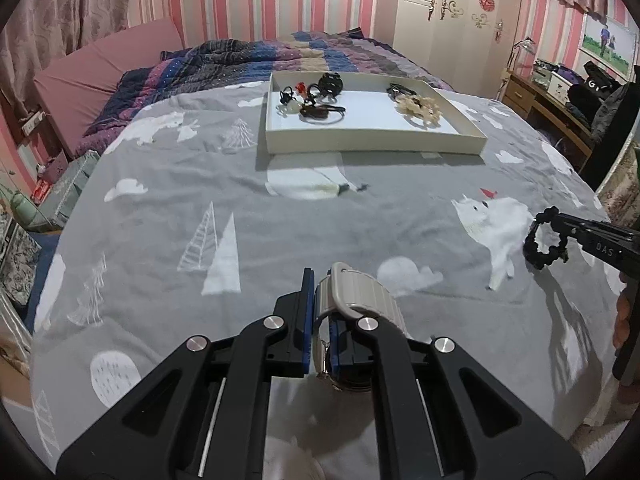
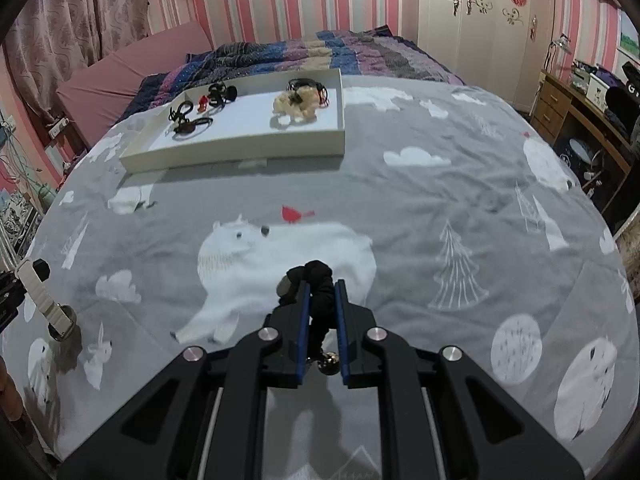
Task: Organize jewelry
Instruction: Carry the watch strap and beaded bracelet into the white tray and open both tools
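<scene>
I have the left gripper (image 1: 320, 320) pinching a watch (image 1: 356, 300) by its pale grey ribbed strap, the blue-padded fingers (image 1: 307, 300) pressed onto the band so that the strap loops up past the tips and the dark round watch body hangs below them, above the grey bedspread (image 1: 240, 208) with its white bears and trees. My right gripper (image 2: 322, 304) has its fingers clamped on a black hair tie (image 2: 320, 280), bunched fabric standing up between the pads and a small shiny bead dangling underneath. From the left camera I see that hair tie as a knobbly black ring held out at the right edge, clear of the bed. The white tray (image 1: 376, 142) lies on the bedspread well beyond both grippers, towards the striped quilt (image 1: 256, 56). Inside the tray, dark hair ties and a red piece (image 1: 299, 88) sit at its left end, and a cream scrunchie (image 1: 420, 106) with a dark band lies at its right end
</scene>
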`<state>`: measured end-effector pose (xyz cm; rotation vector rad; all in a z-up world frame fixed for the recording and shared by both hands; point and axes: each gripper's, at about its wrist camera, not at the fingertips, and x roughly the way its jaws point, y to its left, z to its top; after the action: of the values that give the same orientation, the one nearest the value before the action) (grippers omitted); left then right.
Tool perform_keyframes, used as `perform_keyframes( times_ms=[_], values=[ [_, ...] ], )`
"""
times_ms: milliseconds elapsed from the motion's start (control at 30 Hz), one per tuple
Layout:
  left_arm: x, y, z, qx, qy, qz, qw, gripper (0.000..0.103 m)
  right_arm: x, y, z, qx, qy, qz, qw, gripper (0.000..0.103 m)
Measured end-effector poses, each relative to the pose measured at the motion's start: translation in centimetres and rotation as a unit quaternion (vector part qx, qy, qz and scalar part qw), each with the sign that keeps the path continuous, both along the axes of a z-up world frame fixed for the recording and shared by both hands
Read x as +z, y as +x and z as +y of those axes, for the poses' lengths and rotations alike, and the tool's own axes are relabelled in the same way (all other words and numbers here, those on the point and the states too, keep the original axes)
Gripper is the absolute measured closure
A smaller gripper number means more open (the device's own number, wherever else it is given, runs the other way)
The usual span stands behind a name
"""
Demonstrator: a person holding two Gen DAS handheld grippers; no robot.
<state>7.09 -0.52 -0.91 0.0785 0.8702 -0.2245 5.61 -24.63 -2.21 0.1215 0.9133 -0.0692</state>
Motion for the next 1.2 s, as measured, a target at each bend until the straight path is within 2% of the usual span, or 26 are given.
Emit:
perform_keyframes(
  times_ms=[167,333,533,733,833,933,1200],
  values=[
    [1.3,2.5,-0.2,0.008,0.016,-0.009,0.9998,0.099,1.4,2.1,0.1,0.001,-0.011,-0.016,1.0,0.091],
    [4.1,5.9,-0.5,0.015,0.021,-0.03,0.9992,0.099,4.7,4.9,0.2,0.004,-0.025,-0.054,0.998,0.091],
    [8.3,10.1,-1.6,0.015,0.011,-0.074,0.9971,0.099,8.4,8.9,1.0,0.022,-0.037,-0.094,0.995,0.092],
    [10.1,14.6,-3.6,0.004,-0.01,-0.073,0.9973,0.099,10.7,14.0,2.0,0.031,-0.031,-0.116,0.992,0.092],
    [9.8,16.9,-4.5,0.002,-0.019,-0.059,0.9981,0.099,10.7,16.3,2.3,0.031,-0.022,-0.12,0.992,0.092],
    [8.1,19.6,-5.4,-0.001,-0.029,-0.037,0.9989,0.099,9.5,18.2,2.2,0.025,-0.008,-0.114,0.993,0.092],
    [2.8,23.4,-5.7,0.011,-0.006,-0.005,0.9999,0.099,4.9,21.1,0.7,0.011,0.011,-0.071,0.997,0.092]
  ],
)
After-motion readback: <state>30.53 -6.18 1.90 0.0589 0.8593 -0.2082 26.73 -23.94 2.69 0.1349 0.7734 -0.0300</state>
